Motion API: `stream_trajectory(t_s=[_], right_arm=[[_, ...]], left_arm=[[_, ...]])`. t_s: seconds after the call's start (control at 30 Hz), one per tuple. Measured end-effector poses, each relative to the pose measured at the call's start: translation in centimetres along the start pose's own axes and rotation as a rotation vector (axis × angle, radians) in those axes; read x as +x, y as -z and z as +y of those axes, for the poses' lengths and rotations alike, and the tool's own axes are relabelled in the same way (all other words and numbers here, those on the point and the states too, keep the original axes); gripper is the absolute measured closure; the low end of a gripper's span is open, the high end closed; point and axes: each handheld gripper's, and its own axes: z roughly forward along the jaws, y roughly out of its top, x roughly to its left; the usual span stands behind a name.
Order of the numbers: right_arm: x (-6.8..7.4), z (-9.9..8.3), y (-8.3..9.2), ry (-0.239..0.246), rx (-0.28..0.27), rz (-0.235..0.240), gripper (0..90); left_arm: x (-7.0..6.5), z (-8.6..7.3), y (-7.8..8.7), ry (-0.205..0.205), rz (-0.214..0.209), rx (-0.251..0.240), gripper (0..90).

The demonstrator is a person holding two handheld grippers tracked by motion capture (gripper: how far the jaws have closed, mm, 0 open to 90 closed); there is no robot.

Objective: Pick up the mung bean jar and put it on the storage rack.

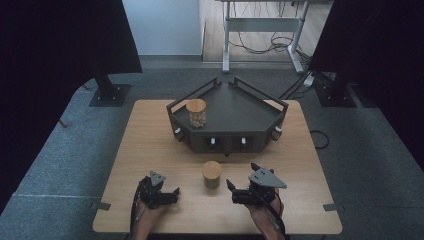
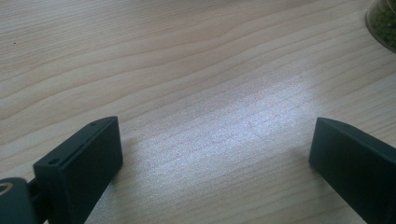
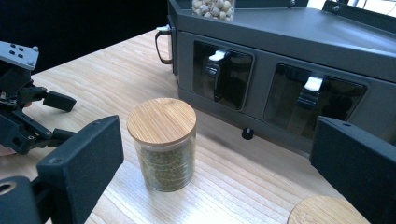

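Both grippers, left [image 1: 167, 192] and right [image 1: 239, 191], gape empty at lower frame; the jar [image 3: 162, 142] between looks glass—probably weighty, slick—so clamp its body under the lid [image 3: 161, 120].

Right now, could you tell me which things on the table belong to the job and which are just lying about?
In the job:
green-bean jar
right claw, open beside it
left claw, open

Lying about:
jar of pale beans on the grey stand
loose lid
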Motion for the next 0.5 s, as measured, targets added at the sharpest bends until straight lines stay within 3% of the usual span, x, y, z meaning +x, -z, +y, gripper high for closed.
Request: stream_trajectory(t_s=[0.5], right_arm=[[1.01, -0.03, -0.89, 0.023, -0.014, 0.006, 3.0]], left_arm=[[0.00, 0.00, 0.00, 0.000, 0.000, 0.000, 2.4]])
